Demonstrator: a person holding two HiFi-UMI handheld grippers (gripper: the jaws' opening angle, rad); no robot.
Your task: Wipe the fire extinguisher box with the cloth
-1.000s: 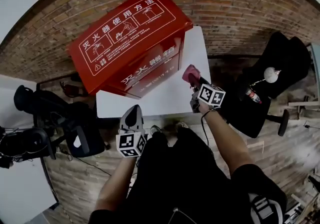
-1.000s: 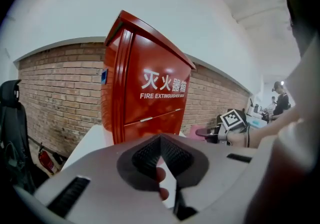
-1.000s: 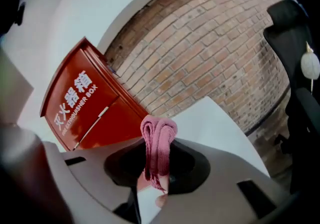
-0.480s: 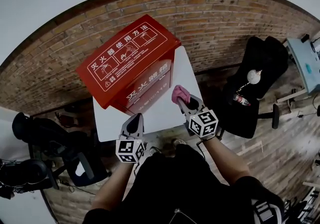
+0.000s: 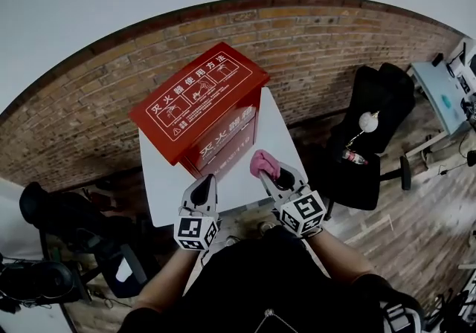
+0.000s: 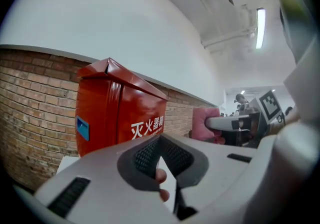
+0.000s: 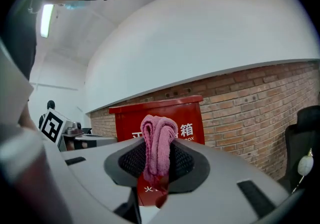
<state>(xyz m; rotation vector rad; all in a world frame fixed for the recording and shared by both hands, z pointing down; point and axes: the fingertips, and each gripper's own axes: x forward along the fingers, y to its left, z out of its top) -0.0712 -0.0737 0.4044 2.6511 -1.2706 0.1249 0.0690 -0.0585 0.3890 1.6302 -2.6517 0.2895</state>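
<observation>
Fire extinguisher box on white table, brick wall, right tool pinching cloth, left tool closed, empty.

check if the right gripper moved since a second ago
Yes: the right gripper, holding the cloth, has drawn back from beside the fire extinguisher box toward the table's near edge.

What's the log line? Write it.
left gripper shut, empty | right gripper shut on pink cloth | fire extinguisher box untouched

Left gripper and right gripper: pale grey shells, dark mesh pads, black-and-white marker cubes (one each). Operator clothing: black short-sleeved top, white print at the right shoulder.
</observation>
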